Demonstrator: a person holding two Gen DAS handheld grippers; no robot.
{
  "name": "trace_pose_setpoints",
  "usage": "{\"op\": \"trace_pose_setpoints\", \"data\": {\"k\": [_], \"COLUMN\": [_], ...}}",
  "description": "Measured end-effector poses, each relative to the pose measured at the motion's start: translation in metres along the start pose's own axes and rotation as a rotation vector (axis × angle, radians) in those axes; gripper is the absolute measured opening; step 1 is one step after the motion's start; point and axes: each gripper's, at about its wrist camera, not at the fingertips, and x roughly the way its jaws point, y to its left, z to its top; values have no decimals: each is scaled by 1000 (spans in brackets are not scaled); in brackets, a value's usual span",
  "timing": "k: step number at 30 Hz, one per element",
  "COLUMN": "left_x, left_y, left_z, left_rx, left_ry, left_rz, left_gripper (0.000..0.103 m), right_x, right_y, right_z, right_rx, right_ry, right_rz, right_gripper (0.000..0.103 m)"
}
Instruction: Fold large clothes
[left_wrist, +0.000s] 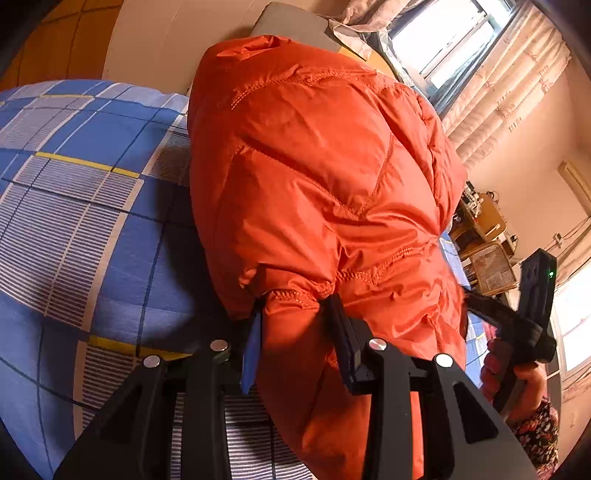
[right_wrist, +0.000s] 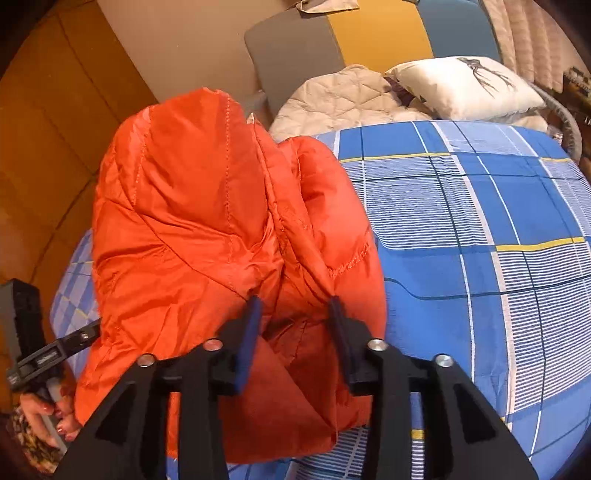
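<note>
An orange puffer jacket (left_wrist: 314, 177) hangs bunched above a bed with a blue plaid sheet (left_wrist: 74, 221). My left gripper (left_wrist: 295, 306) is shut on a thick fold of the jacket's quilted edge. In the right wrist view the same jacket (right_wrist: 192, 221) fills the left half, held up over the bed (right_wrist: 480, 240). My right gripper (right_wrist: 295, 306) is shut on another bunched fold of it. Each gripper's handle and the holding hand show at the edge of the other's view: the right one (left_wrist: 532, 325) and the left one (right_wrist: 33, 354).
A white pillow (right_wrist: 465, 86) and a beige quilted blanket (right_wrist: 340, 99) lie at the head of the bed. A grey and yellow headboard (right_wrist: 295, 55) stands behind. A window with curtains (left_wrist: 480, 55) and a desk with a wicker basket (left_wrist: 491, 266) are at the right.
</note>
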Motion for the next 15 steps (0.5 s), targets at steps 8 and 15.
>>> {"op": "trace_pose_setpoints", "data": {"k": [8,15], "left_x": [0,-4], "left_y": [-7,-7], "left_z": [7,5], "left_rx": [51,98], "left_ry": [10,7], "left_rz": [40,79], "left_gripper": [34,34], "right_x": [33,34], "right_y": [-46,-13], "right_z": [9,11], "right_rx": [175,69], "right_ry": [117,123], "right_rz": [352,447], "right_gripper": [100,100]}}
